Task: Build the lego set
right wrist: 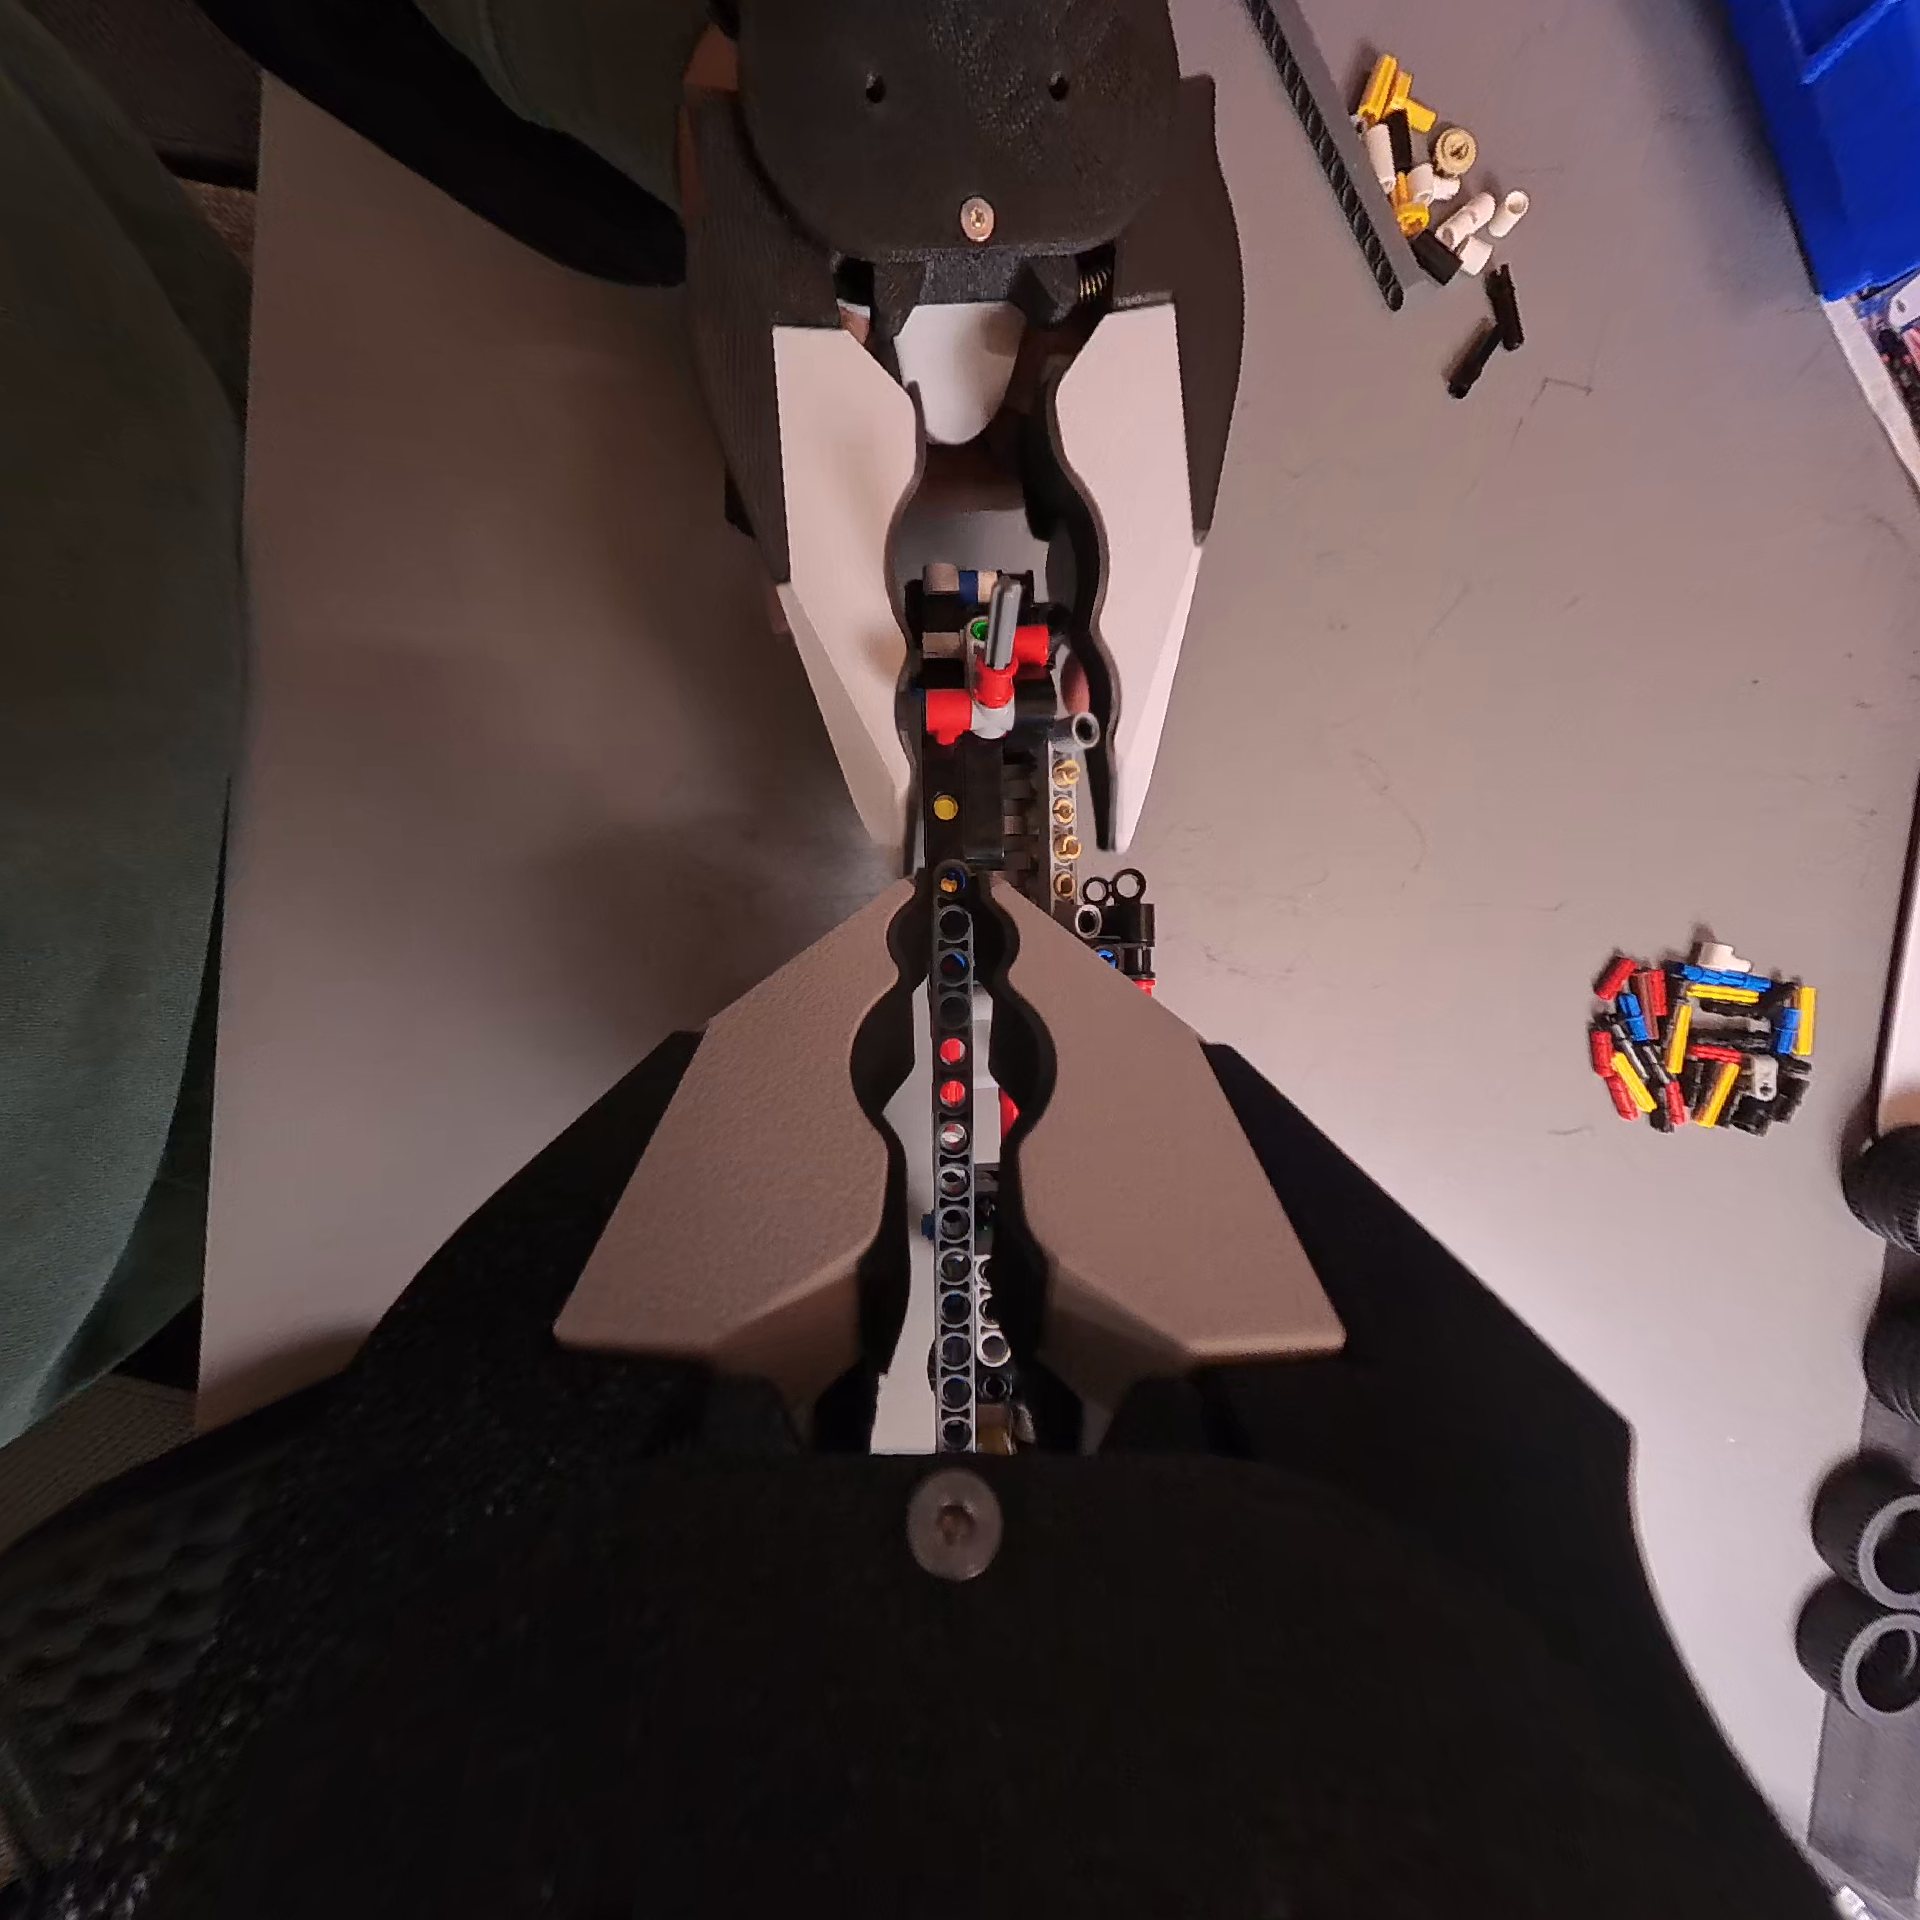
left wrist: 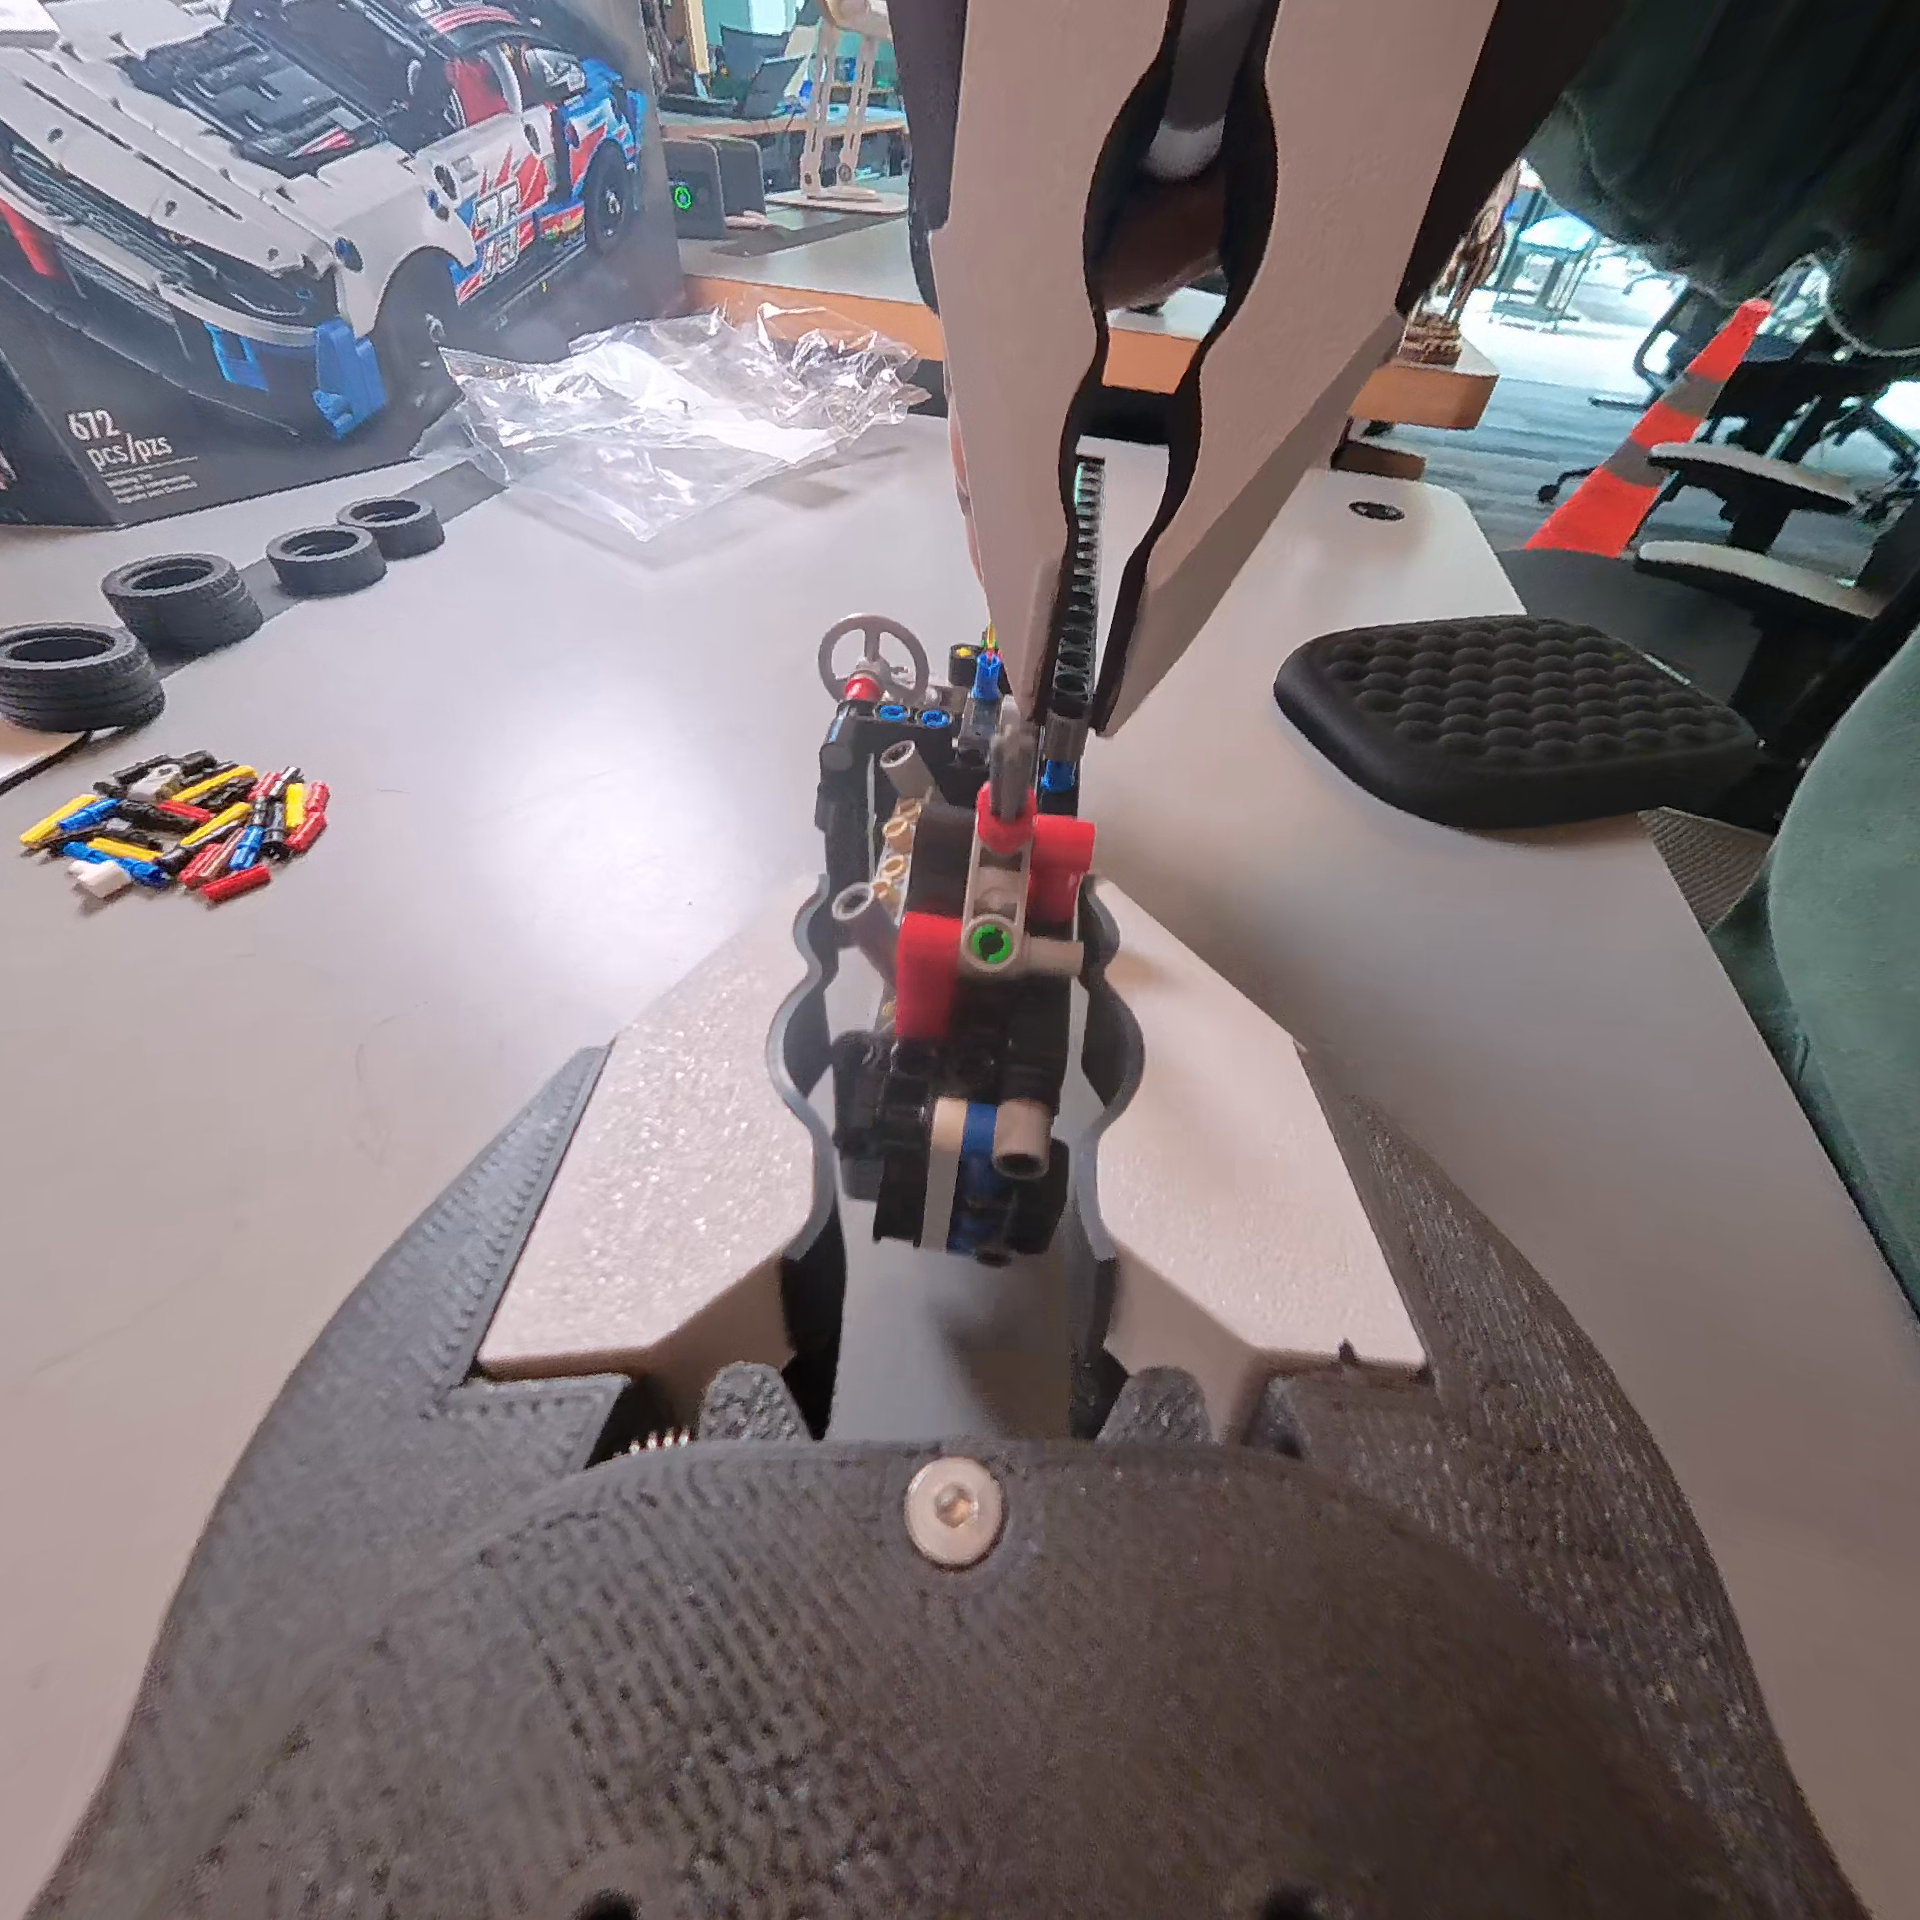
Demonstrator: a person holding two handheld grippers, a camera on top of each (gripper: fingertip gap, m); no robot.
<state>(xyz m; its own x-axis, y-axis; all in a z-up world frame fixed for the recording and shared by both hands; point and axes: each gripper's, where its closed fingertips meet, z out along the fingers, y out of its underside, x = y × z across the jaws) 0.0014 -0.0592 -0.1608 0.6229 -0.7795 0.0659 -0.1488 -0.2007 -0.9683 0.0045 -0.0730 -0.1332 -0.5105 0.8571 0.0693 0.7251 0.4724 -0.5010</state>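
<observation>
A partly built Lego chassis [left wrist: 966,1049] of black beams with red connectors, a green pin and a grey steering wheel sits between my left gripper's [left wrist: 951,904] white pads, which are shut on its near end just above the table. My right gripper [left wrist: 1070,717] comes down from above, shut on a long dark grey holed beam [left wrist: 1075,613] whose lower end meets the far part of the chassis. In the right wrist view the beam [right wrist: 951,1039] runs between my right gripper's [right wrist: 956,888] fingers, towards the chassis [right wrist: 987,717] held by the left gripper [right wrist: 1003,842].
The Lego box [left wrist: 260,239], a crumpled clear bag [left wrist: 675,416] and several tyres [left wrist: 177,603] lie at the left. A pile of coloured pins [left wrist: 177,821] also shows in the right wrist view [right wrist: 1704,1039]. Another beam with small parts [right wrist: 1423,177], a blue bin [right wrist: 1829,125], a black pad [left wrist: 1507,717]. Left and right tips are no more than a few centimetres apart.
</observation>
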